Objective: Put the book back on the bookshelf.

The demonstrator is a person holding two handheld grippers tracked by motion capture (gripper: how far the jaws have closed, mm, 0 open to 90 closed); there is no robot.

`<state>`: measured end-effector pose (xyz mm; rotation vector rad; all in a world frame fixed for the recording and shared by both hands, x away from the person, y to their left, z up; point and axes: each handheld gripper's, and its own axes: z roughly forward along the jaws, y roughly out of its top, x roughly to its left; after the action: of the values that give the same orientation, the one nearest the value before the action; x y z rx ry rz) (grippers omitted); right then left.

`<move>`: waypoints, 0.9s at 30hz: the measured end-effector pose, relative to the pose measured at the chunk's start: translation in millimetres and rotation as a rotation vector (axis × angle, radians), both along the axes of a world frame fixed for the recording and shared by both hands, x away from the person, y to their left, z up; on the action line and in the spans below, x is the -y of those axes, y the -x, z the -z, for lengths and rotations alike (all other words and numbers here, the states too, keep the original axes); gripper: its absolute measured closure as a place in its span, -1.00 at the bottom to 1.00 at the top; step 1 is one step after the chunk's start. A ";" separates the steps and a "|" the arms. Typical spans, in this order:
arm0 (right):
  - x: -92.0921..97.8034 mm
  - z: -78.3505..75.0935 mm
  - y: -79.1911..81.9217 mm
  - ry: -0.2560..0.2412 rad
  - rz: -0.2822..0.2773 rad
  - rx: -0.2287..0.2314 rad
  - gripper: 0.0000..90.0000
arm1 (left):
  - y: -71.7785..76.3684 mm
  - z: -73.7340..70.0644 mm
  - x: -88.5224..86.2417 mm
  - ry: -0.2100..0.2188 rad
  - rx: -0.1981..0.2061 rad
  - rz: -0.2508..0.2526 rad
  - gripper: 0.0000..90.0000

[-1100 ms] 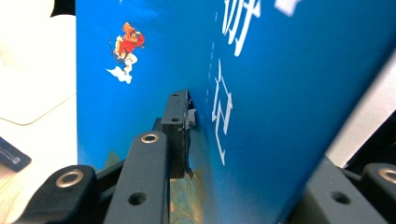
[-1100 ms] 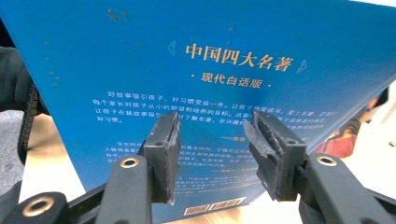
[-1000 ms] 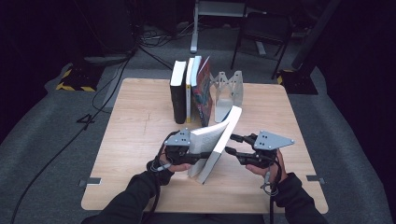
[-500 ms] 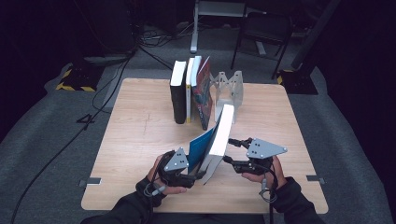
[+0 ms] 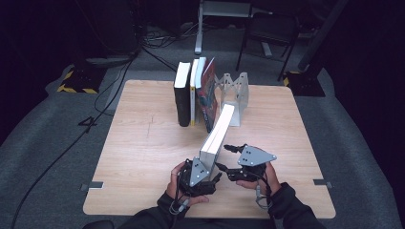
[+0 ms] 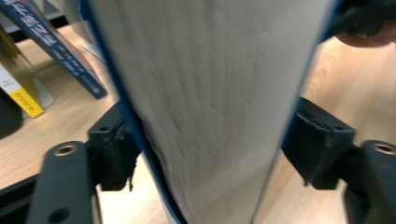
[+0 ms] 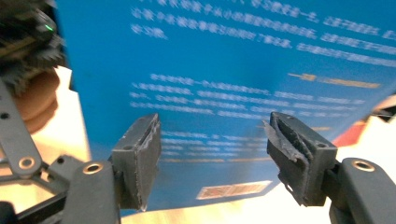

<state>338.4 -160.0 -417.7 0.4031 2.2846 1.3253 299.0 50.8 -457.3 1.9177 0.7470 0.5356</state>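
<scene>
From the high view I see my left claw clamped on the near end of a thick blue book, which stands on its edge on the wooden tabletop, page block facing up and its length running away from me toward the row of books at the far side. In the left gripper view the two black jaws press against the blue covers on either side of the pale page block, so that claw is gripping the blue book. My right claw sits just beside the book on its right side; in the right gripper view its jaws stand spread apart in front of the blue back cover with white printed lines, and I cannot tell whether the pads touch the cover, so that claw is open. The far end of the blue book lies near the grey metal bookend and the leaning book with the red cover. Left of that one stand a white and yellow book and a black book, upright and close together. My hands hold both grippers at the near edge of the tabletop.
</scene>
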 end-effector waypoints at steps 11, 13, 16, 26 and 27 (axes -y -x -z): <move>27.4 0.3 -16.7 -0.016 0.074 -0.030 -0.19 | -18.0 -5.7 -27.0 -0.020 -0.024 0.079 0.31; 38.0 1.2 -20.0 -0.018 0.091 -0.034 -0.21 | -21.9 -7.3 -32.5 -0.037 -0.027 0.129 0.32; 48.5 2.0 -23.1 -0.007 0.104 -0.032 -0.23 | -26.3 -9.4 -40.7 -0.056 -0.038 0.192 0.33; 51.2 14.8 -30.0 -0.017 0.007 -0.119 -0.26 | -26.2 -11.9 -87.8 -0.030 -0.110 0.369 0.31; 48.6 15.7 -29.5 -0.016 -0.007 -0.124 -0.27 | -24.6 -11.8 -94.0 -0.025 -0.122 0.390 0.31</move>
<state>367.9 -208.6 -433.4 0.4959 2.3792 1.3578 323.6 144.8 -445.4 2.0656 0.4246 0.1886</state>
